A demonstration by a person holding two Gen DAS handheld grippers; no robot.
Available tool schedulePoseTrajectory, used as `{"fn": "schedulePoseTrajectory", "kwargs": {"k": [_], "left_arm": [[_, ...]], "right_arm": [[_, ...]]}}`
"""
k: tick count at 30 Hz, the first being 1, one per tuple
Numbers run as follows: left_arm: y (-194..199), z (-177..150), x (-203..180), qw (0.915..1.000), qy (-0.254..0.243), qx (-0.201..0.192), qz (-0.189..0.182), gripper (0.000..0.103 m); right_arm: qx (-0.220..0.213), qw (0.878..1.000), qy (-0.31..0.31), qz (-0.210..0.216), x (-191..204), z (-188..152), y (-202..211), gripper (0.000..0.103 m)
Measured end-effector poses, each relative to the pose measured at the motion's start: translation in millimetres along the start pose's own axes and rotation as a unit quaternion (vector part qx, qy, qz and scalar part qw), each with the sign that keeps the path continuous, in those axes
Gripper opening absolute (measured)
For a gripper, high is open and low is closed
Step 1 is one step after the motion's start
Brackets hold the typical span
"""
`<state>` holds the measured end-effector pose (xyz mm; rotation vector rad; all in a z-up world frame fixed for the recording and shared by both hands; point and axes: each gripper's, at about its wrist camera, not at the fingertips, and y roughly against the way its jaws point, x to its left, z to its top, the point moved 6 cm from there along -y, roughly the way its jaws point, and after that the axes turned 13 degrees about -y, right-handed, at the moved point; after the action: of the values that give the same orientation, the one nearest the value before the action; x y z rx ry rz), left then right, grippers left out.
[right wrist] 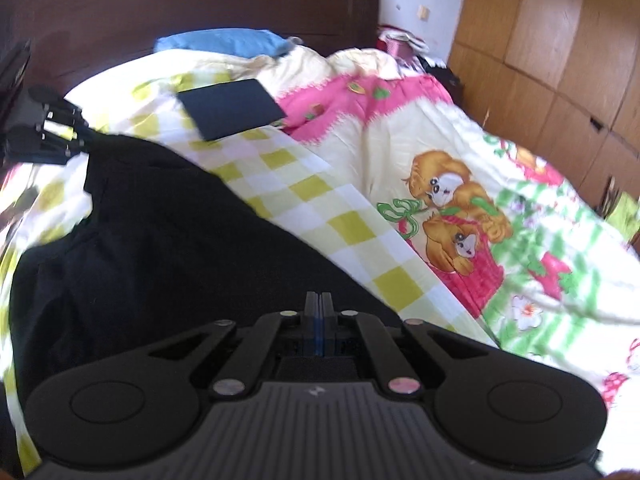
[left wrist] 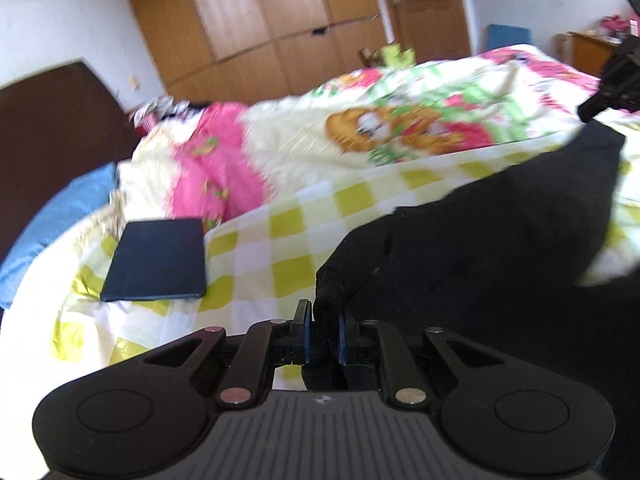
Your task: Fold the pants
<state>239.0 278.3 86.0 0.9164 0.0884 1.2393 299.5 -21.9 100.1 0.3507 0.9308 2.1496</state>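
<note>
The black pants (left wrist: 500, 240) lie on the bed (left wrist: 280, 248), spread over the checked sheet next to a bright cartoon quilt (right wrist: 460, 208). A dark flat case (left wrist: 156, 260) rests on the sheet, apart from the pants.

The left tool (left wrist: 323, 334) is almost shut, with a bunch of black cloth squeezed between its blue pads. The right tool (right wrist: 319, 320) has its two fingers pressed tight together. Black cloth lies right under it, but the pictures do not show if any thin edge is pinched there. In the left view the right tool sits at the far corner of the pants, where the cloth comes to a raised point.

The step looks like the start of a fold: each tool takes one end of the pants so that edge can be lifted. Next, both tools should go across together and lay that edge on the other side, keeping the cloth pulled flat.

The pants look soft and floppy. They are very dark, so seams and legs are hard to make out. The pictures are blurry too.
</note>
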Motion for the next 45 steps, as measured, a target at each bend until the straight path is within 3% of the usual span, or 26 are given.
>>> {"fn": "schedulePoseTrajectory", "kwargs": {"k": [2, 3, 4, 7, 10, 12, 14, 17, 20, 27, 29, 30, 32, 36, 39, 42, 45], "left_arm": [[32.4, -5.4, -25.8, 0.9997, -0.009, -0.023, -0.008, 0.027], [45.6, -9.2, -37.5, 0.9994, -0.004, -0.032, -0.014, 0.027], [58.7, -13.0, -50.7, 0.9989, -0.004, -0.041, -0.022, 0.027], [87.5, -27.9, -81.2, 0.9977, 0.0, -0.053, -0.042, 0.027], [99.4, -42.2, -94.6, 0.9979, 0.004, -0.049, -0.042, 0.027], [101.5, -48.1, -97.4, 0.9978, 0.013, -0.049, -0.043, 0.027], [98.9, -50.7, -96.5, 0.9977, 0.02, -0.049, -0.043, 0.027], [96.6, -52.9, -94.5, 0.9976, 0.02, -0.052, -0.042, 0.027], [98.7, -53.2, -92.9, 0.9974, 0.018, -0.058, -0.04, 0.027], [105.1, -47.4, -88.9, 0.9969, 0.022, -0.07, -0.029, 0.027], [104.7, -46.3, -88.3, 0.997, 0.022, -0.068, -0.029, 0.027], [104.3, -46.2, -88.4, 0.9971, 0.02, -0.067, -0.029, 0.027], [102.7, -47.4, -87.1, 0.9972, 0.019, -0.065, -0.03, 0.027], [94.3, -46.3, -68.7, 0.9977, 0.024, -0.062, -0.011, 0.027], [89.0, -39.4, -48.8, 0.9968, 0.028, -0.072, 0.019, 0.027], [91.1, -43.9, -35.3, 0.9957, 0.026, -0.075, 0.047, 0.027], [97.8, -67.5, -35.3, 0.9951, 0.038, -0.074, 0.053, 0.027]], "right_arm": [[0.0, 0.999, 0.032, -0.018, 12.3, -15.9, 3.1, 0.003], [0.001, 0.998, 0.047, -0.037, 16.8, -21.5, -0.5, 0.01], [0.008, 0.997, 0.063, -0.053, 20.4, -26.3, -5.4, 0.026], [-0.008, 0.988, 0.131, -0.075, 32.5, -30.9, -19.9, 0.05], [0.0, 0.965, 0.232, -0.123, 40.1, -41.7, -50.1, 0.059], [0.023, 0.957, 0.265, -0.117, 42.1, -52.5, -68.9, 0.06], [0.043, 0.954, 0.279, -0.102, 44.4, -64.7, -76.3, 0.059], [0.04, 0.963, 0.259, -0.068, 48.5, -79.0, -64.7, 0.059], [0.034, 0.956, 0.278, -0.085, 49.0, -85.0, -69.5, 0.059], [0.047, 0.947, 0.293, -0.122, 47.5, -76.6, -128.8, 0.058], [0.054, 0.953, 0.268, -0.134, 41.0, -71.9, -140.2, 0.035], [0.062, 0.962, 0.231, -0.135, 34.4, -66.4, -141.7, 0.002], [0.054, 0.976, 0.172, -0.125, 23.8, -54.2, -129.2, 0.003], [0.03, 0.983, 0.123, -0.136, 17.5, -22.6, -75.2, 0.003], [0.005, 0.985, 0.11, -0.136, 38.7, -7.3, -12.5, 0.003], [0.015, 0.984, 0.133, -0.119, 84.8, -30.1, 42.2, 0.003], [0.045, 0.979, 0.177, -0.095, 141.7, -82.8, 58.9, 0.003]]}}
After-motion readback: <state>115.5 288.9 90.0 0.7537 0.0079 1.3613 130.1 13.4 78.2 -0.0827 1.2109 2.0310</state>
